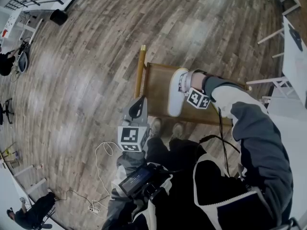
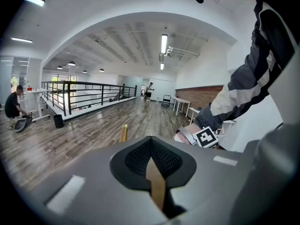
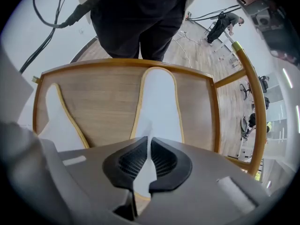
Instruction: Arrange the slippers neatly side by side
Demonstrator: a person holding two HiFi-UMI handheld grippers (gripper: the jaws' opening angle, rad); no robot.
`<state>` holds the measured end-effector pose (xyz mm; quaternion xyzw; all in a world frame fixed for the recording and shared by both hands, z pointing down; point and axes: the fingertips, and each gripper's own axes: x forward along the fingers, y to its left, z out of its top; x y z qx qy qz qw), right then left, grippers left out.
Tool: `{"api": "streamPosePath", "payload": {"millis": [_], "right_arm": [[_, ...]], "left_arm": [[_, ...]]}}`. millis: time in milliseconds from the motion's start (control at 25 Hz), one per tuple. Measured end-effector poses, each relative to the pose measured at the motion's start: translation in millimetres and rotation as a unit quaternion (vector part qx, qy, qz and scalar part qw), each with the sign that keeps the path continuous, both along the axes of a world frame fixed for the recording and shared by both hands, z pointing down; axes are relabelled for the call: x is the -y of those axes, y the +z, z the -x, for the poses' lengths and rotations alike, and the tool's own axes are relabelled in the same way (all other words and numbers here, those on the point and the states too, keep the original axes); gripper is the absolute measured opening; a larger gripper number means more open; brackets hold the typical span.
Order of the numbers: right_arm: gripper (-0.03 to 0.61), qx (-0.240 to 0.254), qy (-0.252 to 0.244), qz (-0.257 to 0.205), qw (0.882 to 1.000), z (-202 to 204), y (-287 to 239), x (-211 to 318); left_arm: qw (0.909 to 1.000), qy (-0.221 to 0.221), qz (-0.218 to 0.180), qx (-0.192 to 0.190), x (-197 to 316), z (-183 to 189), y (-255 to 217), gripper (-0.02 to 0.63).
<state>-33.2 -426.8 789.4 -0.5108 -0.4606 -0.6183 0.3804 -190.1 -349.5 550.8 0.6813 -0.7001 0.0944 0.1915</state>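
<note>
A white slipper (image 1: 175, 94) with a tan edge lies on the wooden chair seat (image 1: 156, 87), toe pointing toward me. My right gripper (image 1: 184, 82) is at its far end, shut on the slipper's thin white rim. In the right gripper view that slipper (image 3: 158, 102) runs up the middle from the right gripper (image 3: 150, 146). A second white slipper (image 3: 58, 123) lies to its left on the seat (image 3: 108, 102), angled away; my right arm hides it in the head view. My left gripper (image 1: 136, 110) is raised beside the seat's left edge, shut and holding nothing (image 2: 152, 156).
The chair's curved wooden rail (image 3: 251, 88) borders the seat, with a post (image 1: 140, 71) on the left. My shoes (image 1: 156, 127) stand just in front of the chair. A cable and power strip (image 1: 96, 206) lie on the floor. White tables (image 1: 293, 56) stand at right.
</note>
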Motion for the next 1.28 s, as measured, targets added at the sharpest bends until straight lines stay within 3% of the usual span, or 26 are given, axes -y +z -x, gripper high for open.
{"api": "streamPosePath", "payload": {"millis": [160, 320, 600, 800, 920, 1120, 1200, 1280], "right_arm": [[0.040, -0.017, 0.010, -0.006, 1.000, 4.4, 3.4, 3.0], [0.123, -0.022, 0.024, 0.017, 0.999, 8.5, 21.7, -2.6], [0.193, -0.045, 0.052, 0.010, 0.998, 3.3, 19.1, -0.2], [0.196, -0.028, 0.076, 0.005, 0.997, 7.4, 2.2, 5.9], [0.186, -0.010, 0.120, 0.014, 0.993, 9.9, -18.9, 8.8], [0.107, 0.058, 0.222, 0.052, 0.972, 15.3, -66.9, 9.6], [0.074, 0.092, 0.276, 0.074, 0.954, 13.6, -89.9, 10.2], [0.043, 0.133, 0.337, 0.104, 0.926, 8.5, -113.2, 9.7]], "left_arm": [[1.0000, -0.002, 0.004, -0.004, 1.5, 2.3, -0.4, 0.006], [1.0000, 0.000, 0.006, -0.004, -0.1, 2.6, 3.5, 0.006], [0.9999, 0.000, 0.012, -0.007, 1.0, 3.5, 0.3, 0.006], [0.9999, 0.011, 0.009, -0.007, 7.8, 0.0, -2.8, 0.006], [0.9996, 0.025, 0.008, -0.008, 16.2, -5.7, -6.0, 0.006], [0.9976, 0.062, -0.029, 0.007, 39.6, -19.7, -20.5, 0.006], [0.9965, 0.076, -0.035, 0.007, 49.4, -27.9, -29.0, 0.006], [0.9949, 0.091, -0.042, 0.010, 57.1, -39.4, -35.5, 0.008]]}}
